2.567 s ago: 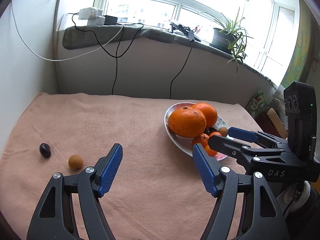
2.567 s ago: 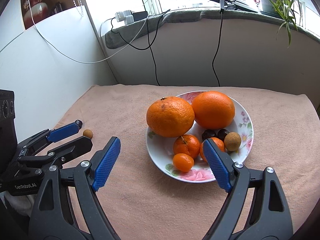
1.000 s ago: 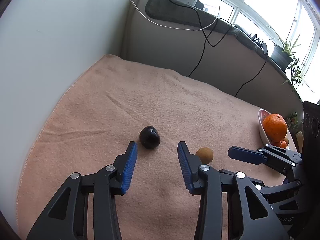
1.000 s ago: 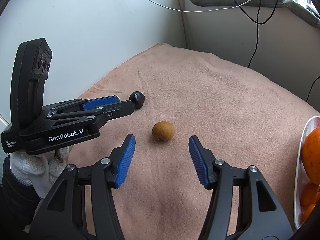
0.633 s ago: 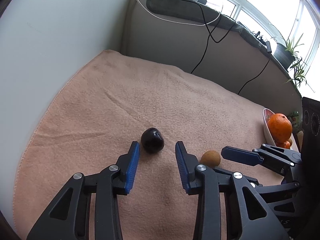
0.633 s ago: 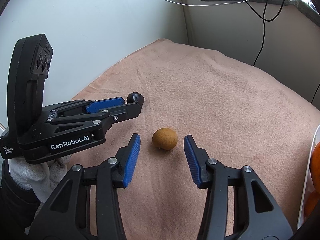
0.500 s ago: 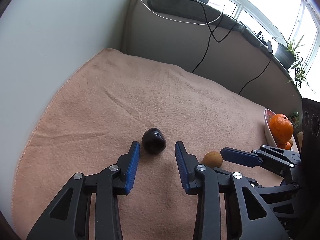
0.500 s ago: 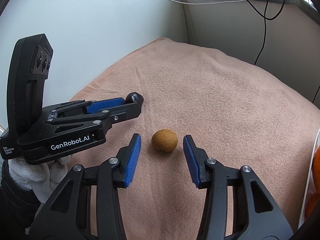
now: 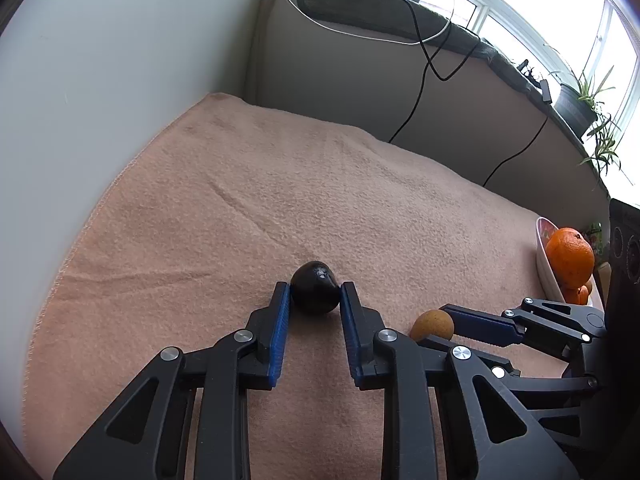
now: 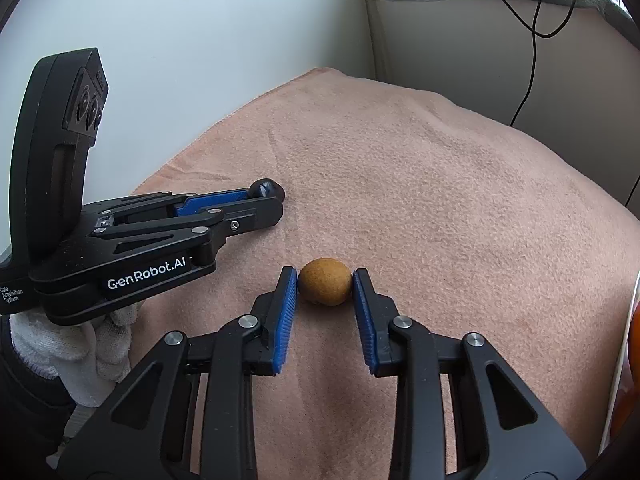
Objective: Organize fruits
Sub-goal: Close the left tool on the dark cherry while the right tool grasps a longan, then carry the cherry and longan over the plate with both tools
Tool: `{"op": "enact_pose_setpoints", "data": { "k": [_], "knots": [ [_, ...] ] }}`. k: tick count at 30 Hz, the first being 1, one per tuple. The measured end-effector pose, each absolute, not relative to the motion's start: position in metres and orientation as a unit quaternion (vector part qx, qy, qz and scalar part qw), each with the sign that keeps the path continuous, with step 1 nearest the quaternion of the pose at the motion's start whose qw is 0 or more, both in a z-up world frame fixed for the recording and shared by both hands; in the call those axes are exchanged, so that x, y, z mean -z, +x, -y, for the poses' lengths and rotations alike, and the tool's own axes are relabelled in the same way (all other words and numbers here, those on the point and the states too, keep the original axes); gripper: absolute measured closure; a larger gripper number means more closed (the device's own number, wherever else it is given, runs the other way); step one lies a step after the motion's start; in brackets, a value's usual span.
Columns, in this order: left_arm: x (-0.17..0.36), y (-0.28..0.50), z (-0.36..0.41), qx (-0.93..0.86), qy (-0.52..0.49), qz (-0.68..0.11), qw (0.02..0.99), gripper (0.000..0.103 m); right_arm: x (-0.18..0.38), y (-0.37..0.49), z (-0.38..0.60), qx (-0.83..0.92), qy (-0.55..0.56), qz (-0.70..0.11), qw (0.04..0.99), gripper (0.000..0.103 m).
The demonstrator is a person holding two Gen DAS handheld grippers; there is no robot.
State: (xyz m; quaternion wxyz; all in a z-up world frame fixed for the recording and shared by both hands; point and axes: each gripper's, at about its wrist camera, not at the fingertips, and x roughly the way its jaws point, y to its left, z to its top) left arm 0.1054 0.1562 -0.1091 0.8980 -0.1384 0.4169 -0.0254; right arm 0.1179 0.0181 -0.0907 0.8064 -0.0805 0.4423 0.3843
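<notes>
In the left wrist view my left gripper point(image 9: 314, 294) is shut on a small dark glossy fruit point(image 9: 314, 286) that rests on the pink cloth point(image 9: 280, 184). In the right wrist view my right gripper point(image 10: 325, 282) is shut on a small round brown fruit point(image 10: 325, 286), also on the cloth. The brown fruit point(image 9: 432, 324) and the right gripper's fingers point(image 9: 484, 326) show to the right in the left wrist view. The left gripper point(image 10: 256, 200) with the dark fruit point(image 10: 266, 189) shows at the left in the right wrist view.
A white plate point(image 9: 545, 256) with oranges point(image 9: 570, 256) stands at the cloth's far right edge; its rim point(image 10: 624, 360) shows in the right wrist view. A white wall point(image 9: 100, 80) borders the cloth on the left. Cables point(image 9: 432, 60) hang from the windowsill behind.
Both grippers have moved forward and closed: the left jaws now touch the dark fruit, the right jaws now touch the brown fruit. Both fruits still lie on the cloth.
</notes>
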Motion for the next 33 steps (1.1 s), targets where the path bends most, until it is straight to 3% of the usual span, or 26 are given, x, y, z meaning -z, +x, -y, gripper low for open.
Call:
{"op": "enact_pose_setpoints", "data": {
  "k": [33],
  "knots": [
    [0.058, 0.071, -0.101, 0.078, -0.116, -0.366, 0.92, 0.08, 0.055, 0.091, 0.05, -0.362, -0.041, -0.41, 0.836, 0.073]
  ]
}}
